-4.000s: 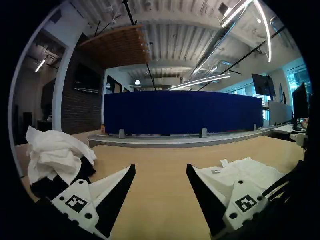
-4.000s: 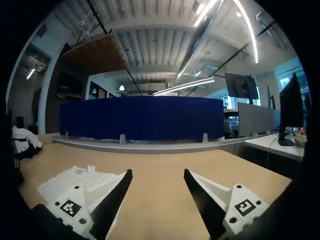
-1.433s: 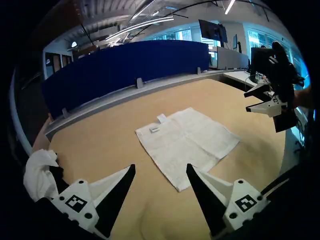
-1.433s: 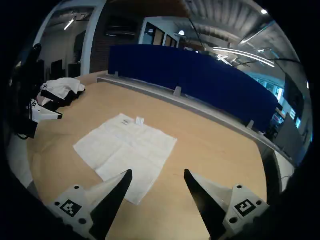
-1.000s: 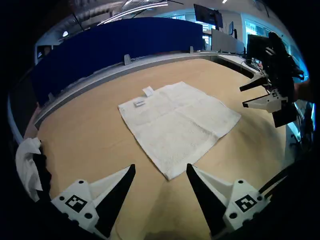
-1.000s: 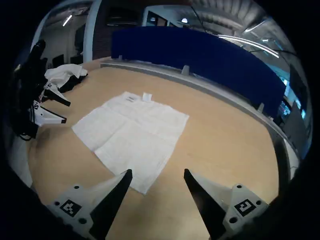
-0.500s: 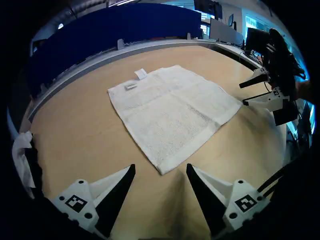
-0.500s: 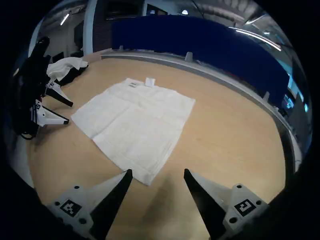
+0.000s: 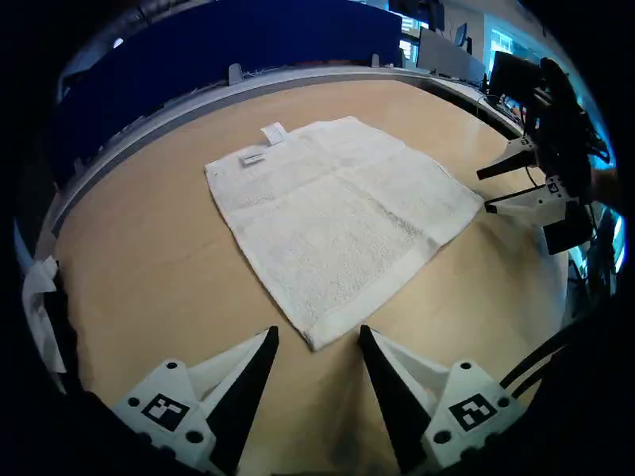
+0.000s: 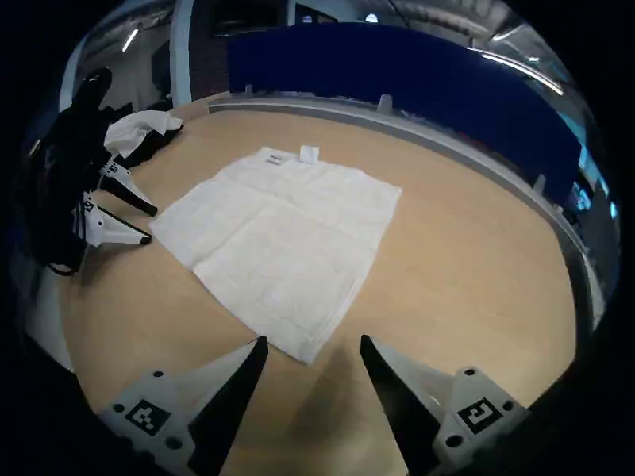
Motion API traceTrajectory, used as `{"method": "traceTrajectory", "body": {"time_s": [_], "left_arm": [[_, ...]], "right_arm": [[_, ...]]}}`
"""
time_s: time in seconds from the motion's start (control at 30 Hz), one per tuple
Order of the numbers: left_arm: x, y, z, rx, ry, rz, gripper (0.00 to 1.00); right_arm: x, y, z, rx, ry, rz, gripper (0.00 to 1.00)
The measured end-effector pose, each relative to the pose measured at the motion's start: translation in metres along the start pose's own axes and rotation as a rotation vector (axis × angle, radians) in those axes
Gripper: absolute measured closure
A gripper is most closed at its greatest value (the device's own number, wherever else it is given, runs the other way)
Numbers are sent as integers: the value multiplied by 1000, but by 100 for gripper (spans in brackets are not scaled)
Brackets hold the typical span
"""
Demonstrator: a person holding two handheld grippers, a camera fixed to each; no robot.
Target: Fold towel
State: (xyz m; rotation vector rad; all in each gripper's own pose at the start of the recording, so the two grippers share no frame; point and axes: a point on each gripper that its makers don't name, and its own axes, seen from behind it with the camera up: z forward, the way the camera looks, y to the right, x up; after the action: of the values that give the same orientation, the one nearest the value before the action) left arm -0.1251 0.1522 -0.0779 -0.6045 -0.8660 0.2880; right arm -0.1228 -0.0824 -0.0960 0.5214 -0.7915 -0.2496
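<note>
A white towel point(image 9: 337, 214) lies flat and unfolded on the wooden table point(image 9: 151, 230), with small tags at its far edge. In the left gripper view, my left gripper point(image 9: 316, 333) is open just above the towel's near corner, one finger on either side. In the right gripper view, the same towel point(image 10: 278, 238) shows, and my right gripper point(image 10: 313, 343) is open over another near corner. The right gripper point(image 9: 504, 186) also appears at the right of the left gripper view, open beside the towel's corner. The left gripper point(image 10: 133, 218) appears at the left of the right gripper view.
A heap of white and dark cloth point(image 10: 141, 127) lies at the table's far left; its edge point(image 9: 36, 305) shows in the left gripper view. A blue partition point(image 10: 397, 71) runs along the table's back edge. Monitors point(image 9: 512, 75) stand on a desk to the right.
Both grippers have tilted down from the room view and come lower and closer to the towel's near corners. Their jaws have narrowed slightly in the last half second.
</note>
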Motion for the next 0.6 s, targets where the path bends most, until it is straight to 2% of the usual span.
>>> {"method": "traceTrajectory", "body": {"time_s": [0.23, 0.6], "left_arm": [[0, 4, -1, -7, 4, 21, 34], [0, 6, 0, -9, 1, 23, 44]], "right_arm": [[-7, 0, 5, 3, -22, 2, 27], [-15, -2, 7, 22, -40, 12, 39]]}}
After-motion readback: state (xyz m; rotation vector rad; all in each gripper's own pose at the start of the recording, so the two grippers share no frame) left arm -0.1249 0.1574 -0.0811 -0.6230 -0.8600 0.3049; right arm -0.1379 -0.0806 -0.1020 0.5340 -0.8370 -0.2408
